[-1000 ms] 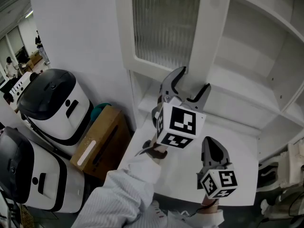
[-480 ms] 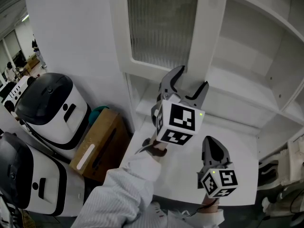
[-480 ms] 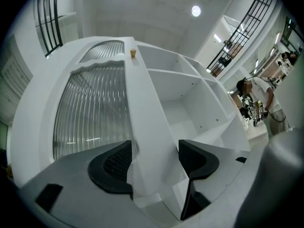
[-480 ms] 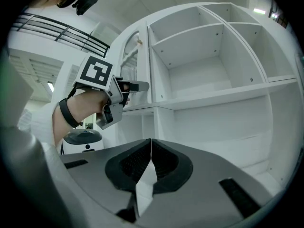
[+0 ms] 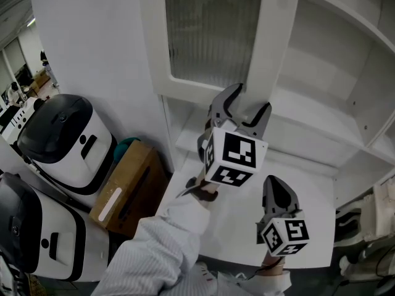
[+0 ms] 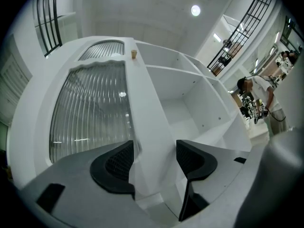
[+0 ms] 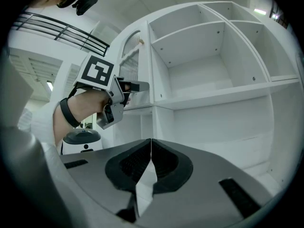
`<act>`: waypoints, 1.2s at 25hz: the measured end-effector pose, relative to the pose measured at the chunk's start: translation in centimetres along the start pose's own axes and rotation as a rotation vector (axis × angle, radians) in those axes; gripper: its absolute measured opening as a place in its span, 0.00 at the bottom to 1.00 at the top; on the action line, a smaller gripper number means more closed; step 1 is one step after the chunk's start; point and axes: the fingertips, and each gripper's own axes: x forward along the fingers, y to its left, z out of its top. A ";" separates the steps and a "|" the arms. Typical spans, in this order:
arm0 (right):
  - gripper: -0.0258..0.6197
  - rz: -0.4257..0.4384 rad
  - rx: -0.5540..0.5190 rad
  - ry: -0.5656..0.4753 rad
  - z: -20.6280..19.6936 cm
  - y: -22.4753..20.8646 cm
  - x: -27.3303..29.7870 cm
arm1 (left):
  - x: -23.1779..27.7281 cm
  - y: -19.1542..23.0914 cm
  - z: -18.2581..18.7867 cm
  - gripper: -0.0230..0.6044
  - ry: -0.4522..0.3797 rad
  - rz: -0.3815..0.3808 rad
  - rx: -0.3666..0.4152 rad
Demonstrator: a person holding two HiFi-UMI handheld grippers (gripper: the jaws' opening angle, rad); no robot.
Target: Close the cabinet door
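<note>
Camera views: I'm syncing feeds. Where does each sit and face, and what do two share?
Head view: on the head, steeply down at the cabinet door; shows left gripper, right gripper, sleeve.
Left gripper view: on that gripper, along jaws that have just been closing astride the door's edge.
Right gripper view: on that gripper, jaws together, facing the shelves; shows the left hand.
Shared: all see the door.

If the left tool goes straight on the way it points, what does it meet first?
The open cabinet door: its white edge stands between the jaws of the left tool, which have just been closing. How deep it sits is unclear.
</note>
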 end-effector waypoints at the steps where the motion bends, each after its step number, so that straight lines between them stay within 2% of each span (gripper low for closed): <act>1: 0.06 -0.001 0.000 0.000 0.0 0.0 0.1 | 0.1 0.1 0.0 0.49 0.001 0.000 0.000; 17: 0.06 -0.013 0.004 0.001 0.1 -0.1 0.6 | 0.7 0.6 -0.3 0.44 -0.008 0.004 -0.001; 25: 0.06 -0.007 -0.009 0.013 0.2 0.6 0.5 | 0.1 0.2 -0.6 0.44 -0.003 -0.055 -0.017; 30: 0.06 -0.002 -0.018 0.007 0.7 1.3 0.3 | -1.4 0.3 0.0 0.44 -0.021 -0.062 -0.025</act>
